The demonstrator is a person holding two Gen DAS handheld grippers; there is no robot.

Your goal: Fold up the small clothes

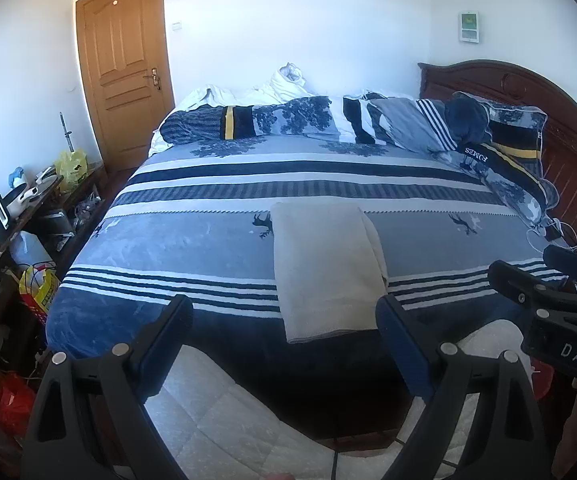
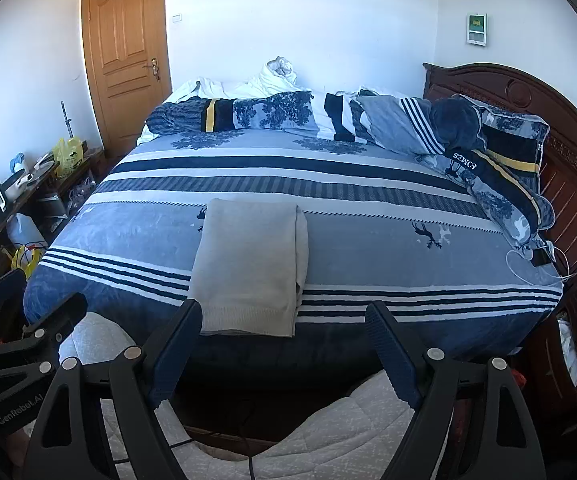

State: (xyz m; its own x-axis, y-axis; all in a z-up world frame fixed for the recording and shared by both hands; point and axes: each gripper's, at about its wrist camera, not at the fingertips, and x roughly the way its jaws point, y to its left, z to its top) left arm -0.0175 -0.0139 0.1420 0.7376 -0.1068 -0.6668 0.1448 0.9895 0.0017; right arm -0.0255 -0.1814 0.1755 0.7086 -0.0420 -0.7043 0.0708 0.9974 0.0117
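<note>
Cream garment (image 1: 324, 272) (folded) lies lengthwise, pointing toward far wall.

Both cameras sit just off the foot edge of the bed (image 1: 160, 240), tilted down across it toward the far wall and door (image 1: 124, 68), each looking out between its own tongs. The left view stands further left and catches the right tongs (image 1: 528, 276) at its right rim; the right view catches the left tongs (image 2: 28, 300) at its left rim. Both share the whole bed, the cloth (image 2: 248, 268) near its foot edge, and the headboard (image 2: 548, 128).
</note>
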